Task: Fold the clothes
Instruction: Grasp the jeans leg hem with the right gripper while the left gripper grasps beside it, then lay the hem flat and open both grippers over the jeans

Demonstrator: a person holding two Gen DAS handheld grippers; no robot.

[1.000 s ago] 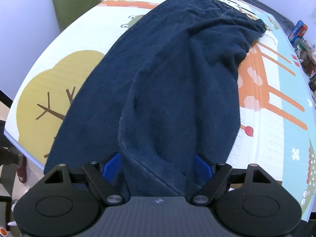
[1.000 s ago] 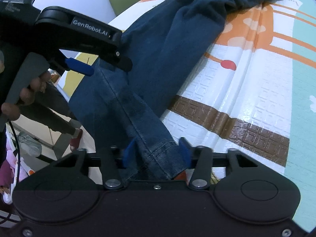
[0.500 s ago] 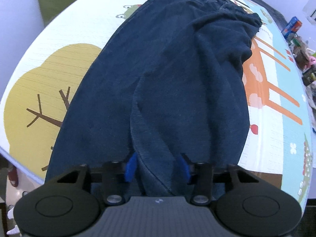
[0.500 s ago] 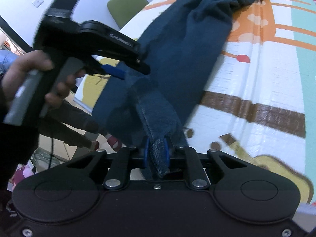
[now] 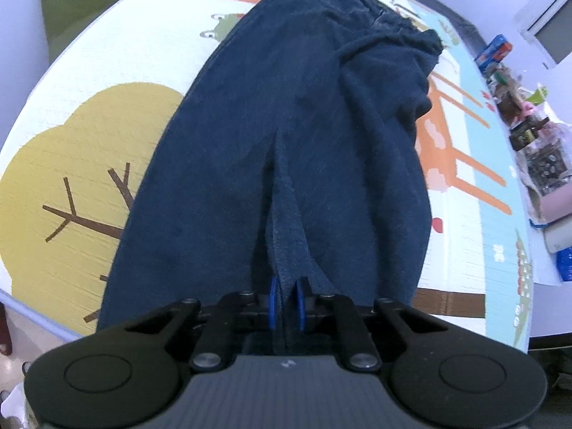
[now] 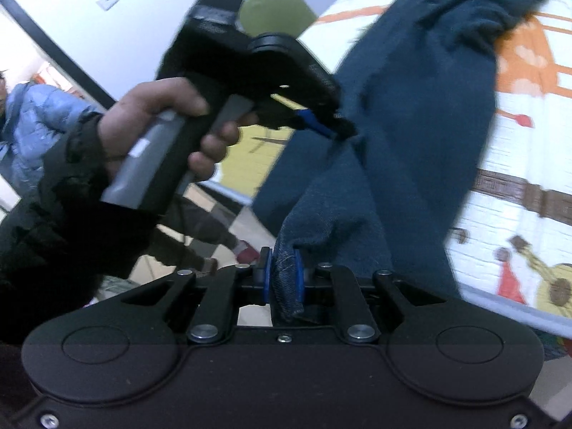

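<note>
Both sets of fingers are closing, left gripper (image 5: 286, 302) and right gripper (image 6: 282, 279) each pinching the jeans (image 5: 304, 125) hem. Jeans lie lengthwise on the table (image 5: 125, 57), unfolded; every fold remains.

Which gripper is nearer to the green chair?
Left. The left gripper, jaws closing on the jeans, is on the side toward the chair; the right gripper, jaws also closing on the jeans, is farther from it.
</note>
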